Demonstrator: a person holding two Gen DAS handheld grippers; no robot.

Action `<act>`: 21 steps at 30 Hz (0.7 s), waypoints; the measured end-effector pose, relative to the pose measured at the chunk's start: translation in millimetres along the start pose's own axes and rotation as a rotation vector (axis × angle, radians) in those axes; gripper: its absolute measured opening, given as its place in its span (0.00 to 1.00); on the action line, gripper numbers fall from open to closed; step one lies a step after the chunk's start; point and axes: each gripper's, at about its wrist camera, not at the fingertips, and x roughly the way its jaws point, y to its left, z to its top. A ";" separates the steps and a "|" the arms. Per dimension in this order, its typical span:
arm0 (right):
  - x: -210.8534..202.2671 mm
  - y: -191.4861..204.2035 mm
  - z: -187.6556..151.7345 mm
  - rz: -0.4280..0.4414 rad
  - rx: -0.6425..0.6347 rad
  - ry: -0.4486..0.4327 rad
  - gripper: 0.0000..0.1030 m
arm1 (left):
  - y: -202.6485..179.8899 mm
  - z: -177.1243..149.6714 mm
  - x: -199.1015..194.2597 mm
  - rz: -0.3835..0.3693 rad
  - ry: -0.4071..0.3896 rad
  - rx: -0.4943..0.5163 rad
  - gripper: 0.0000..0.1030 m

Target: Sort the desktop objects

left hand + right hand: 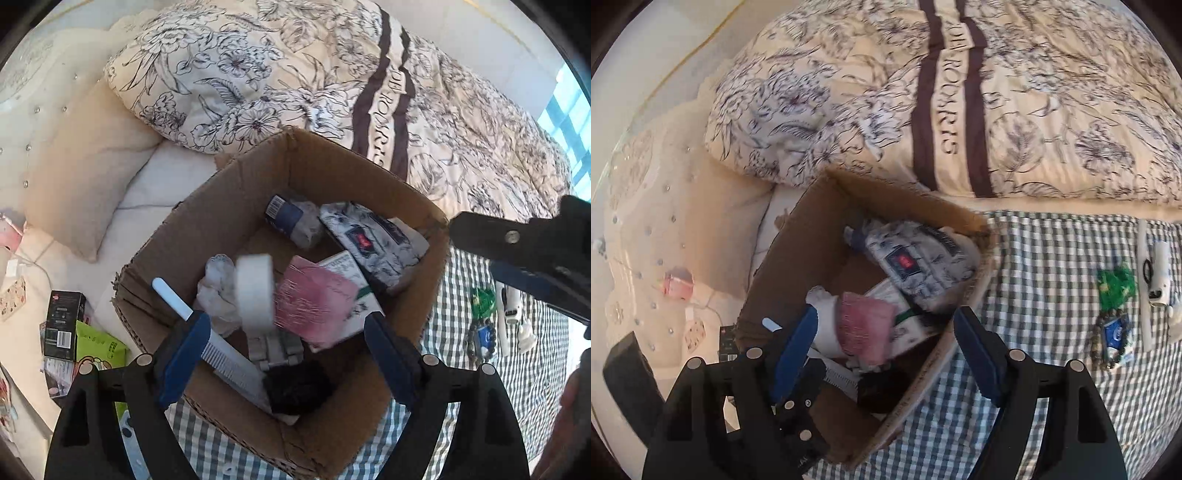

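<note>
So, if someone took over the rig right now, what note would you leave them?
Left gripper: open over the box, nothing gripped; a blurred white tape roll sits between its fingers, apparently just let go.
Right gripper: open, empty, at the box's near edge.
Done: the box already holds a comb, a pink pack, a floral pouch and crumpled tissue.
Left: on the checked cloth remain a green item, a bead bracelet, a small blue packet and white items.
</note>
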 end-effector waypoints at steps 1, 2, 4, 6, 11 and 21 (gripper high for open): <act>-6.9 -5.5 -2.0 -0.002 0.012 -0.010 0.74 | -5.6 -1.7 -4.2 0.003 -0.005 0.005 0.85; -14.4 -12.5 -5.1 -0.001 0.022 -0.015 0.74 | -11.5 -3.0 -8.1 0.002 -0.008 0.009 0.85; -27.5 -24.7 -11.4 -0.007 0.031 -0.024 0.74 | -23.8 -6.2 -14.7 0.002 -0.010 0.021 0.85; -44.4 -41.9 -22.2 -0.027 0.029 -0.032 0.74 | -40.8 -7.9 -23.3 -0.001 -0.021 0.041 0.86; -90.1 -92.6 -51.9 -0.062 0.048 -0.039 0.74 | -97.7 -27.1 -53.2 -0.017 -0.051 0.074 0.88; -194.9 -196.2 -105.4 -0.135 0.053 -0.071 0.74 | -222.6 -83.2 -106.9 -0.031 -0.079 0.150 0.96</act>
